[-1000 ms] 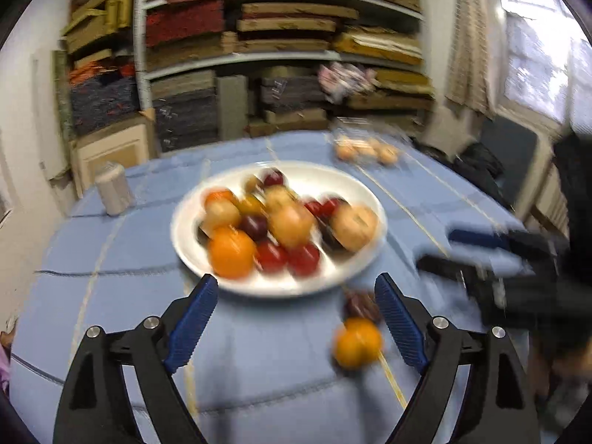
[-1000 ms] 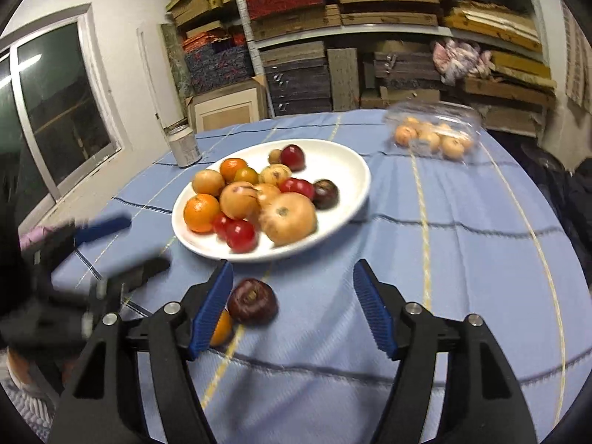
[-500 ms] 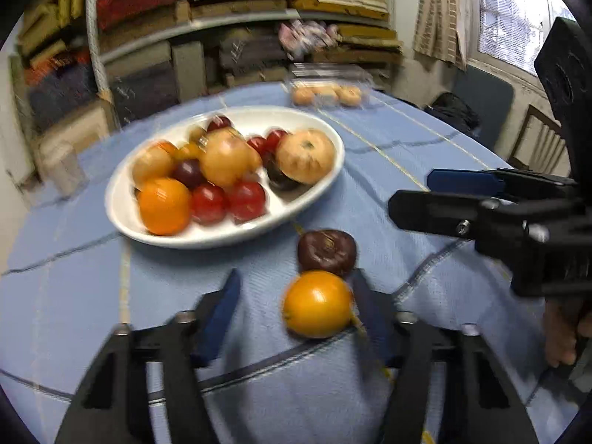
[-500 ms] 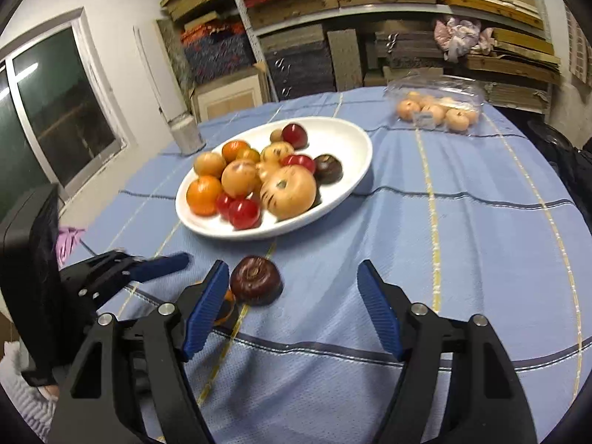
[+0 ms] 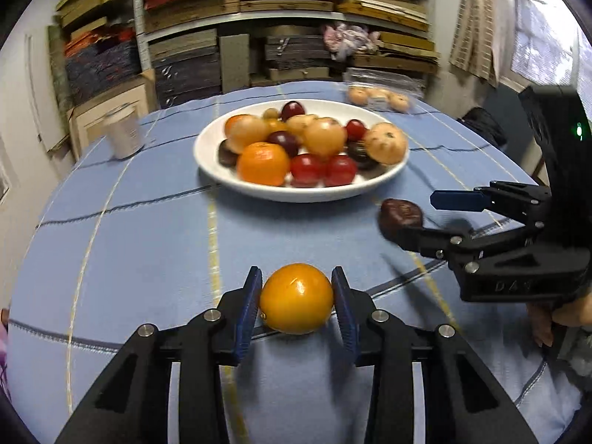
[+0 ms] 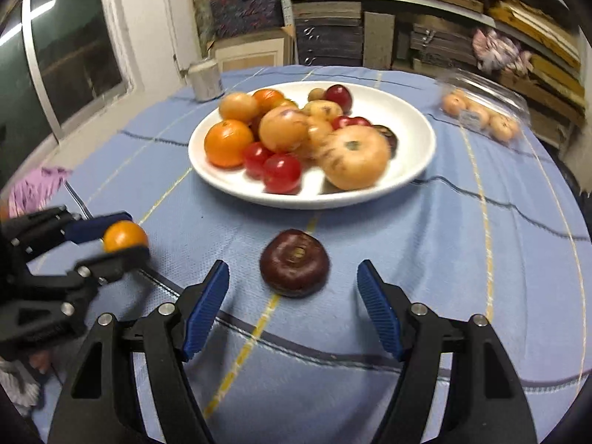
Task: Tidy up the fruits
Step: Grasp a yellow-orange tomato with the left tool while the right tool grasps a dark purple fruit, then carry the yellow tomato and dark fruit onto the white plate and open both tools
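Observation:
An orange fruit (image 5: 296, 298) lies on the blue tablecloth in front of the white plate (image 5: 259, 189) heaped with several fruits. My left gripper (image 5: 297, 277) is closing on it, and both blue pads touch its sides. The right wrist view shows the same grip at the left, the orange fruit (image 6: 125, 236) sitting in the left gripper (image 6: 111, 238). A dark purple fruit (image 6: 294, 262) rests on the cloth just ahead of my right gripper (image 6: 293, 270), whose fingers stand open on either side without touching it. In the left wrist view the dark fruit (image 5: 399, 214) sits by the right gripper (image 5: 425, 218).
A metal tin (image 5: 124, 135) stands at the table's far left. A clear plastic box of small pale fruits (image 5: 381, 92) lies at the far right. Loaded shelves rise behind the table. A purple cloth (image 6: 33, 188) lies off the table's left edge.
My left gripper came down around the orange fruit and its jaws closed from wide open onto it. My right gripper moved in so the dark fruit now lies centred between its fingers.

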`<state>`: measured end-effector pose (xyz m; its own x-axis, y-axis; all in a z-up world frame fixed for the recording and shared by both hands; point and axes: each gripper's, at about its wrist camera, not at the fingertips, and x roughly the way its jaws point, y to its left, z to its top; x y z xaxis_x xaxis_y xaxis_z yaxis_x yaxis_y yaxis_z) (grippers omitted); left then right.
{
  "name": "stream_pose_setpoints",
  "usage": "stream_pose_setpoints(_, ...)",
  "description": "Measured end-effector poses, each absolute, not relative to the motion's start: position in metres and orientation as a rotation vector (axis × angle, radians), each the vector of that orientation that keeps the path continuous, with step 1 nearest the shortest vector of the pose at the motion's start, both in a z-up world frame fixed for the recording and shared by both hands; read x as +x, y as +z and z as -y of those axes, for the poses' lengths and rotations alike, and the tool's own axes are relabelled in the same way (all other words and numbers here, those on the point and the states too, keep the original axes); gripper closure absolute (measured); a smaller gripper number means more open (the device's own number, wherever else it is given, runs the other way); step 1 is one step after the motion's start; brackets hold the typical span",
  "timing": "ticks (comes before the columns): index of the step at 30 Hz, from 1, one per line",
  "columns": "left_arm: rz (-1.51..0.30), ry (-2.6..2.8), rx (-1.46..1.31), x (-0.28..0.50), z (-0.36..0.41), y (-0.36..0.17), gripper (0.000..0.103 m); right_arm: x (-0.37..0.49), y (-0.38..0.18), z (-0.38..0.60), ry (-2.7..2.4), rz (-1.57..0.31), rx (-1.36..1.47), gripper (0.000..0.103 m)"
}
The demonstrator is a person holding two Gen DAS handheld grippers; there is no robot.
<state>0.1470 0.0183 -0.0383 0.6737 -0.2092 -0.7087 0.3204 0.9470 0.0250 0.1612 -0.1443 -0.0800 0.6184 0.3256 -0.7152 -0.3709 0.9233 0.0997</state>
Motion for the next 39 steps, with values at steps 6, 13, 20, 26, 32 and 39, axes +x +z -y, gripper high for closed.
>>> stream_pose_setpoints(6, -0.752, -0.297, 0.157, 0.143, -0.014, -0.032, 0.064, 0.17, -0.088, 0.142, 0.397, -0.854, -0.068, 0.061)
stream_pose_setpoints(13, -0.693, -0.295, 0.155, 0.148, -0.002, -0.006, 0.064, 0.155, -0.059, 0.162, 0.406, -0.761, -0.003, 0.061)
stream_pose_setpoints(20, -0.609, -0.286, 0.178, 0.173, 0.015, 0.035, 0.064, 0.172, 0.005, 0.195, 0.369, -0.649, 0.06, 0.061)
stream_pose_setpoints(26, -0.562, -0.277, 0.207, 0.215, 0.032, 0.059, 0.064, 0.21, 0.041, 0.208, 0.345, -0.603, 0.092, 0.061)
stream_pose_setpoints(32, -0.577, -0.263, 0.233, 0.267, 0.046, 0.049, 0.064, 0.262, 0.029, 0.199, 0.349, -0.643, 0.096, 0.061)
stream_pose_setpoints(39, -0.652, -0.24, 0.182, 0.316, 0.043, 0.017, 0.064, 0.303, -0.007, 0.184, 0.327, -0.701, 0.072, 0.061)
